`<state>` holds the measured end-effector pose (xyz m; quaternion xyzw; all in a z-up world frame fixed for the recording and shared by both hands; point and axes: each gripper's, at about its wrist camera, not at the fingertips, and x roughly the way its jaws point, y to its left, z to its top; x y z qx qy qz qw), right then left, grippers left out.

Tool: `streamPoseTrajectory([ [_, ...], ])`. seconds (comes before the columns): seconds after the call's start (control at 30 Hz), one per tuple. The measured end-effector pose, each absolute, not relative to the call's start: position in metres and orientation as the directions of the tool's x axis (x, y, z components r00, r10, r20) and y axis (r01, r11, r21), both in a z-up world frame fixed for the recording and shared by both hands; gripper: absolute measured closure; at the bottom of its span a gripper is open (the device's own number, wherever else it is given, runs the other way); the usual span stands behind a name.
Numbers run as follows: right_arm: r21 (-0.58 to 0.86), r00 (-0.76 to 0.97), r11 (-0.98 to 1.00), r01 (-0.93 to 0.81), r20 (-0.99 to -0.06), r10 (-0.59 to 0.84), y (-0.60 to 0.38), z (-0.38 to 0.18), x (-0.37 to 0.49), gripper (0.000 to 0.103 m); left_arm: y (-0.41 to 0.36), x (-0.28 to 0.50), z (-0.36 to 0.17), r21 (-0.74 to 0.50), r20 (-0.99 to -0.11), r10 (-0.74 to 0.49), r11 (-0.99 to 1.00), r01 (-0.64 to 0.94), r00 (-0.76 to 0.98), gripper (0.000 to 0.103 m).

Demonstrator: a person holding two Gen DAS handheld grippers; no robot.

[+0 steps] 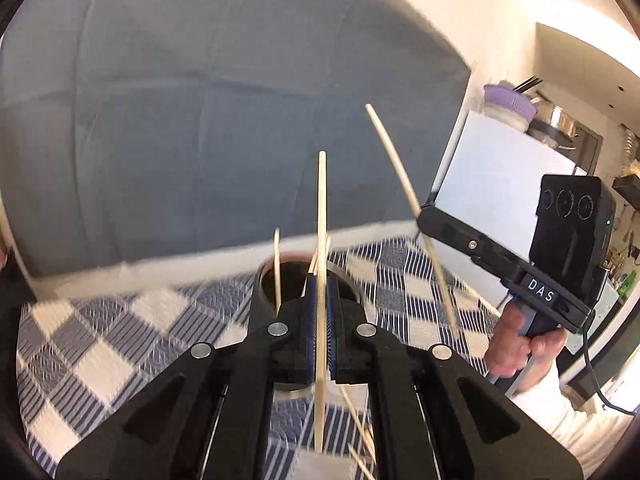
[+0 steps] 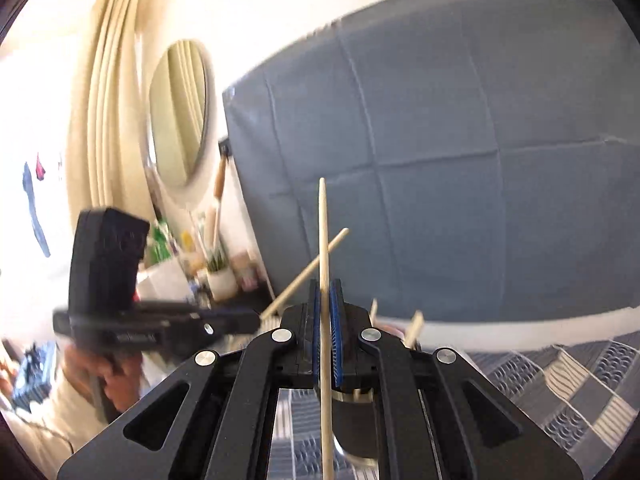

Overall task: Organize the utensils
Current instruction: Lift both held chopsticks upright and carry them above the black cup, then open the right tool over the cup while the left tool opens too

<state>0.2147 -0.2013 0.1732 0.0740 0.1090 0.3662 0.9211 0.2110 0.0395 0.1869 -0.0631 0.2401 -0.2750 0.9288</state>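
My left gripper (image 1: 321, 300) is shut on a pale wooden chopstick (image 1: 321, 208) held upright just in front of a dark round metal cup (image 1: 267, 280). A chopstick (image 1: 276, 268) stands in the cup. My right gripper (image 2: 327, 300) is shut on another chopstick (image 2: 324, 232), upright above the same cup (image 2: 356, 424), which shows below its fingers. The right gripper also shows in the left wrist view (image 1: 424, 216), holding its chopstick (image 1: 394, 164) at a slant. The left gripper shows blurred in the right wrist view (image 2: 256, 320) with its chopstick (image 2: 308, 272).
A blue and white checked cloth (image 1: 100, 352) covers the table. Loose chopsticks (image 1: 360, 432) lie on it near the left gripper. A grey-blue padded panel (image 1: 200, 120) stands behind the table. A mirror (image 2: 180, 112) and shelf clutter sit far left.
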Motion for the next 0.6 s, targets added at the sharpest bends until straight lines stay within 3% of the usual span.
streamPoseTrajectory([
  [0.1,0.269,0.698,0.665,-0.696,0.041,0.714,-0.206,0.168,0.228,0.098,0.032,0.222,0.185,-0.244,-0.321,-0.55,0.835,0.493,0.771,0.098],
  [0.27,0.373,0.687,0.595,-0.712,0.194,0.7,-0.212,0.153,0.255,0.098,0.037,0.248,0.171,-0.326,-0.11,-0.621,0.76,0.562,0.776,0.098],
  [0.4,0.401,0.724,0.616,-0.678,0.219,0.655,-0.211,0.133,0.273,0.098,0.041,0.268,0.152,-0.378,0.012,-0.607,0.733,0.566,0.794,0.098],
  [0.6,0.437,0.736,0.617,-0.655,0.184,0.651,-0.211,0.113,0.294,0.098,0.039,0.282,0.12,-0.407,0.056,-0.596,0.719,0.564,0.801,0.098],
])
